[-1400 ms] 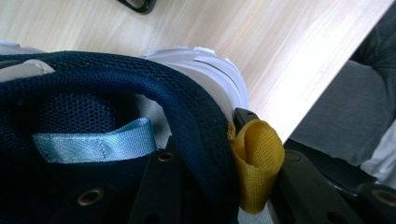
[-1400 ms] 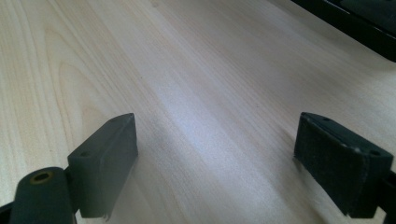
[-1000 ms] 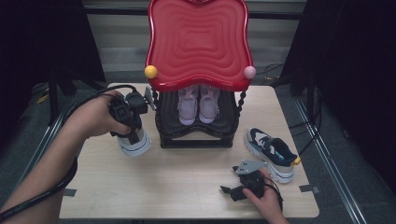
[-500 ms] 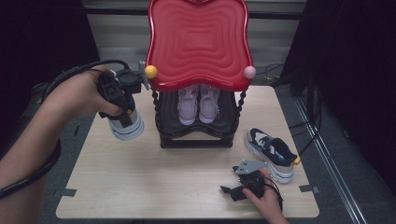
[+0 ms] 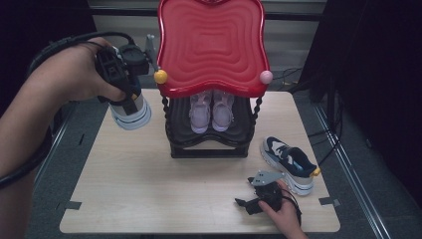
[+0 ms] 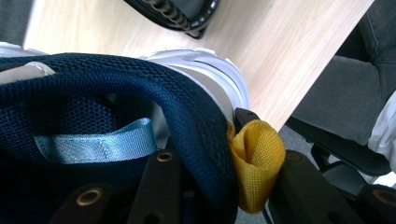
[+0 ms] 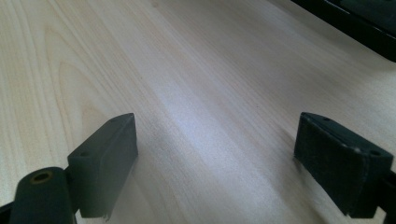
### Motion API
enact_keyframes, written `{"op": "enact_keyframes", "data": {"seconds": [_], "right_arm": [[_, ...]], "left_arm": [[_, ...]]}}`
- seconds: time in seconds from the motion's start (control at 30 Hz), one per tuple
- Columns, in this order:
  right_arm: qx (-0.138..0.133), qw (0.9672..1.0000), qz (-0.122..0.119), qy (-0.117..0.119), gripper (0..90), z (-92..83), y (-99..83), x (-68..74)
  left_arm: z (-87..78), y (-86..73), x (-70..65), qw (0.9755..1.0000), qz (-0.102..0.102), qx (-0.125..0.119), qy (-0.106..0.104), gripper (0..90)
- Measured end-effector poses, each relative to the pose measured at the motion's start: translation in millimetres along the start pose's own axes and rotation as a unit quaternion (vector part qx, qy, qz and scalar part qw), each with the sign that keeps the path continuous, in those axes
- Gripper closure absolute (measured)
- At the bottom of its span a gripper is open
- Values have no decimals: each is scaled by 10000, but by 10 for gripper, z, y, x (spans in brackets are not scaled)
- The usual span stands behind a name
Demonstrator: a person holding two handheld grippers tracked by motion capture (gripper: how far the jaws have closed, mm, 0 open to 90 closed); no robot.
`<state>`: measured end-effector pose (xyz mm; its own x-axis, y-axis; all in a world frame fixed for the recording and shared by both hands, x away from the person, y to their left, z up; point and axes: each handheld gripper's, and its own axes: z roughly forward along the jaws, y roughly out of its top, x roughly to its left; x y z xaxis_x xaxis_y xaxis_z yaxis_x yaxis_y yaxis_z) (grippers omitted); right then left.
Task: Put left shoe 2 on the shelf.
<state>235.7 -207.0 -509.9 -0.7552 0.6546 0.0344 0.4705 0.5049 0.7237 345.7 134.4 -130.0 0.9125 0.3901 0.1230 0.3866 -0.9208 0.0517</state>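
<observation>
No writing reads on the navy sneaker [image 6: 140, 121]; left gripper [image 5: 122, 74] jaws clamp its heel collar; right gripper [image 7: 219, 158] jaws apart over the counter [image 5: 149, 189].

navy sneaker [image 5: 130, 110] | white sole, yellow heel loop | lifted off table, heel up

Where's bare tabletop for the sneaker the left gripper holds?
Free: the front-left table, between the shoe rack and the near edge. Crowded: front right, where the other sneaker lies beside the right gripper. Pink shoes fill the rack's lower shelf.
</observation>
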Motion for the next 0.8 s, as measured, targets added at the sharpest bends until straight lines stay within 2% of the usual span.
{"op": "enact_keyframes", "data": {"seconds": [0.13, 0.23, 0.4, 0.43, 0.47, 0.6, 0.67, 0.8], "right_arm": [[-3, 10000, -3, 0, 129, 0, 0, -1], [-4, 10000, -4, -1, 128, 1, 0, -1], [-3, 10000, -2, 0, 128, 0, 0, -1], [-3, 10000, -2, -1, 128, 0, 0, 0], [-3, 10000, -1, 1, 129, 0, 0, -1], [-10, 10000, -1, 4, 128, 1, -1, -1], [-10, 10000, -1, 4, 128, 1, -1, -1], [-10, 10000, -1, 3, 128, 1, -1, -1]], "left_arm": [[-159, 50, 10, 9997, 43, -133, 180, 720], [-272, 101, 12, 9993, 147, -170, 308, 719], [-472, 202, -24, 9973, 318, -256, 616, 720], [-511, 226, -29, 9964, 426, -244, 696, 720], [-531, 244, -44, 9956, 432, -348, 756, 720], [-606, 357, -86, 9924, 701, -366, 941, 720], [-618, 422, -106, 9908, 766, -371, 1051, 720], [-636, 555, -122, 9855, 1010, -466, 1280, 720]]}}
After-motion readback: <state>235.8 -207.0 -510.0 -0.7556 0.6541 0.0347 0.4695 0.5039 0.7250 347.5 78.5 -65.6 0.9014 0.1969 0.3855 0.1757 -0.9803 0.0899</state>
